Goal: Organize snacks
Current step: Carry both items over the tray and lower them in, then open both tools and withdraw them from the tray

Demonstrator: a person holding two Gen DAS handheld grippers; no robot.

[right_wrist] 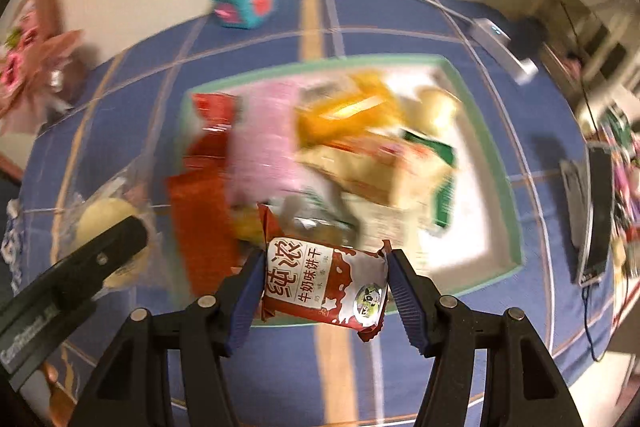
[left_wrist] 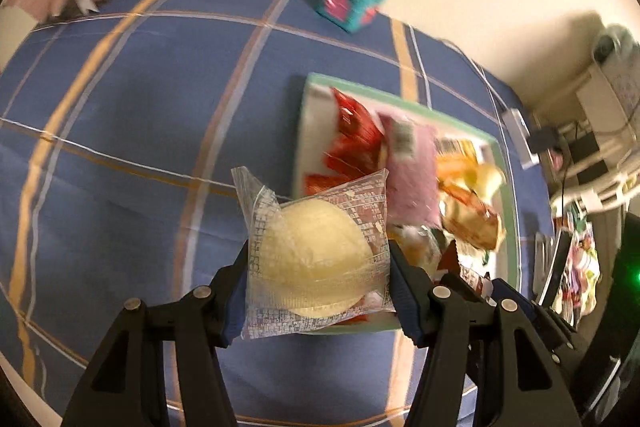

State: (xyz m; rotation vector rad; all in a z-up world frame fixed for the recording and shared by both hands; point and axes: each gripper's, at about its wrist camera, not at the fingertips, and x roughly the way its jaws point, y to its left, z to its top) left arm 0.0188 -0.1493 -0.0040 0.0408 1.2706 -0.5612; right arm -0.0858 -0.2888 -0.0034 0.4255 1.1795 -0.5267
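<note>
Pinching a clear-wrapped pale round bun (left_wrist: 316,259) by its two side edges, the left gripper (left_wrist: 318,267) holds it above the blue plaid tablecloth (left_wrist: 120,107), just off the near left corner of the green-rimmed tray (left_wrist: 506,187) heaped with snack packets; the bun looks soft and light, its film slippery, so a gentle hold across the wrapper seems safest, and the print on it is too fine to read. From the right wrist, the right gripper (right_wrist: 325,289) clamps a small red-and-white biscuit packet (right_wrist: 326,283) by its ends over the tray's near edge; it reads 纯浓 and 牛奶味饼干, looks light, crinkly and likely brittle inside. A teal cube (right_wrist: 242,3) sits at the cloth's far edge.
</note>
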